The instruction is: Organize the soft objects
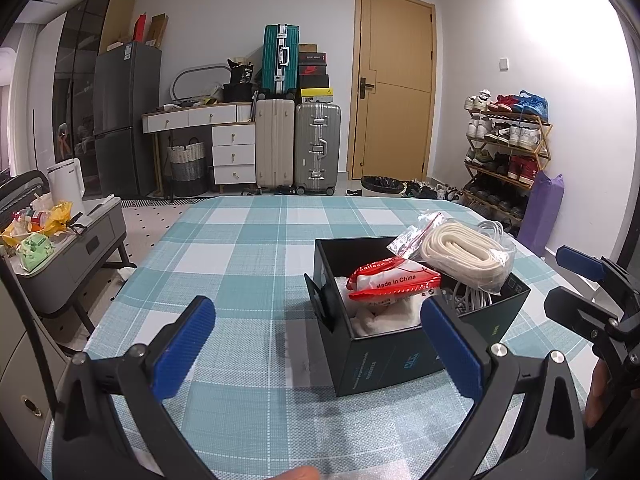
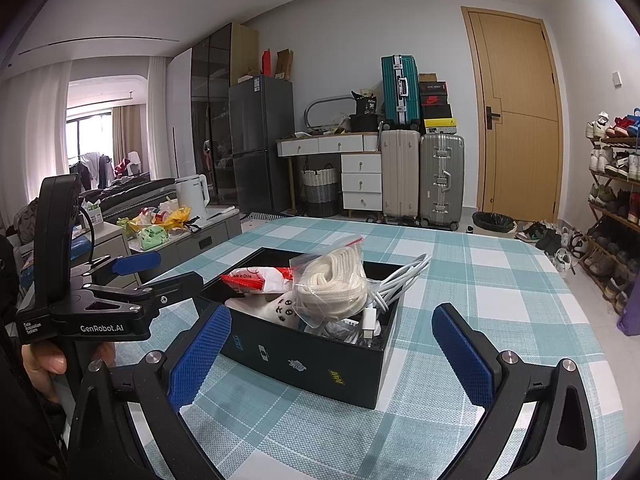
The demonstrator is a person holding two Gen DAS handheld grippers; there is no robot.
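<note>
A black box (image 1: 384, 356) stands on the checked tablecloth (image 1: 248, 240). In it lie a red-and-white packet (image 1: 394, 280), a bagged cream rope (image 1: 466, 254), white cables (image 1: 474, 296) and a white cloth (image 1: 384, 316). My left gripper (image 1: 320, 320) is open and empty, just in front of the box's left side. My right gripper (image 2: 332, 328) is open and empty, its jaws spread before the box (image 2: 312, 364). The rope bag (image 2: 336, 280), packet (image 2: 256, 280) and cables (image 2: 400, 276) show there too. The left gripper (image 2: 136, 270) also shows beside the box.
A grey side cabinet (image 1: 76, 256) with clutter stands left of the table. Suitcases (image 1: 298, 144), a drawer desk (image 1: 224, 136), a fridge (image 1: 120, 120), a door (image 1: 390, 88) and a shoe rack (image 1: 508, 148) line the far walls. A bin (image 1: 380, 186) sits by the door.
</note>
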